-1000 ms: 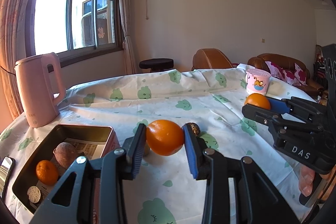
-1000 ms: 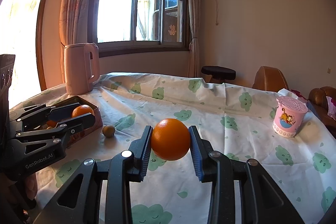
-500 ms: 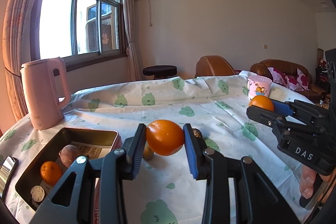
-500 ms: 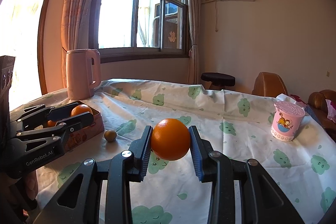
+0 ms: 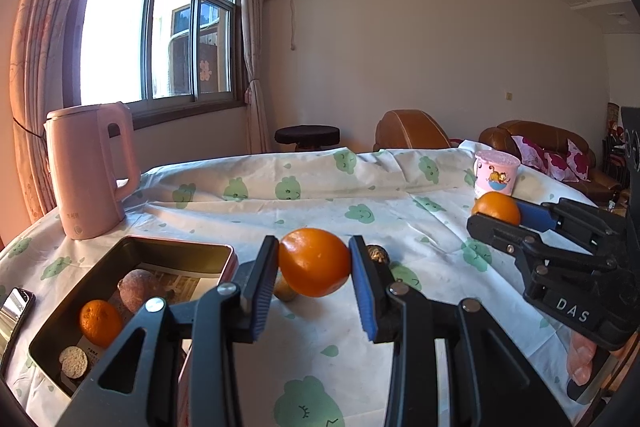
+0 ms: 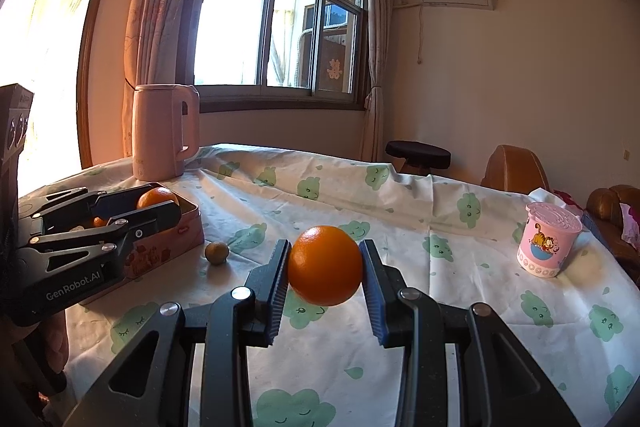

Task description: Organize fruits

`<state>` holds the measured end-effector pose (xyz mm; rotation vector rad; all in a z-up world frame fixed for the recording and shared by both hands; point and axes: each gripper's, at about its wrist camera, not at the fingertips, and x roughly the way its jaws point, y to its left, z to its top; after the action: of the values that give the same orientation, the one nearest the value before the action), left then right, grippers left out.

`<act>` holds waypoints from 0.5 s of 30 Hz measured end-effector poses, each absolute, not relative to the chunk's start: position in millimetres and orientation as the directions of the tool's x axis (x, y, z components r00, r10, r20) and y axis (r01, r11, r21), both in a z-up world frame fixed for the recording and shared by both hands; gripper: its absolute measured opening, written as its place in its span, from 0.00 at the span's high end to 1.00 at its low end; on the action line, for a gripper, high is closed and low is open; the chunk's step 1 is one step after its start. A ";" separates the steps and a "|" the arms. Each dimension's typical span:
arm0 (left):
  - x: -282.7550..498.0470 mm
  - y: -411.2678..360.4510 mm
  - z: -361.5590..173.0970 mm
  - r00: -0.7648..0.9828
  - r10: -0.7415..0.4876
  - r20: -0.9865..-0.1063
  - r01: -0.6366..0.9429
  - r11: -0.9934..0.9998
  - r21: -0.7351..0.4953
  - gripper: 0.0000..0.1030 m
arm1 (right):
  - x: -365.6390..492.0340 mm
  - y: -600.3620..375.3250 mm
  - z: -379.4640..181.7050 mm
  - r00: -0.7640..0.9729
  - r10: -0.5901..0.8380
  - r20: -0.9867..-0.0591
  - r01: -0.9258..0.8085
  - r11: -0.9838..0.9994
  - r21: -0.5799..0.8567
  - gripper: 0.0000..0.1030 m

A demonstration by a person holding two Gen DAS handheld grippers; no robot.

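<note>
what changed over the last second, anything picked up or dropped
Nothing taken or released. Both hand-held grippers tilted up: the table now sits lower in each view. The left hand-held gripper still clamps its orange, the right hand-held gripper its orange. The tin is unchanged.

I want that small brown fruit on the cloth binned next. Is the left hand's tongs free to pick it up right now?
Probably not yet: the left tongs are shut on an orange. The small brown fruit lies unobstructed beside the tin, so dropping the orange first should free them.
</note>
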<state>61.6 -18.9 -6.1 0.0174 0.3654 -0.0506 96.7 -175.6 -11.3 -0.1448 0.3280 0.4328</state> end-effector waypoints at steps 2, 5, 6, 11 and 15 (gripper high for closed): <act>60.8 -16.7 -6.3 0.931 -0.040 -0.362 0.046 0.999 0.010 0.64 | 97.6 -173.4 -11.5 0.851 0.393 -0.347 -0.440 0.896 -0.062 0.64; 59.2 -11.9 -5.6 0.931 -0.025 -0.363 0.031 0.999 0.011 0.64 | 99.2 -167.3 -11.4 0.844 0.401 -0.357 -0.450 0.891 -0.063 0.64; 58.8 -10.0 -5.5 0.931 -0.020 -0.364 0.027 1.000 0.014 0.64 | 99.3 -164.5 -10.8 0.841 0.404 -0.359 -0.455 0.888 -0.067 0.64; 55.0 5.8 -4.8 0.931 0.007 -0.365 -0.007 1.000 0.003 0.64 | 98.5 -148.6 -2.2 0.826 0.435 -0.358 -0.489 0.870 -0.071 0.64; 52.7 19.0 -3.1 0.932 0.025 -0.363 -0.028 1.000 -0.003 0.64 | 100.2 -135.0 6.9 0.811 0.466 -0.354 -0.519 0.852 -0.068 0.64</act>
<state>52.7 19.0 -3.1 -0.0085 0.3712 0.0274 100.2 -135.0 6.9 -0.1646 0.3354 0.5283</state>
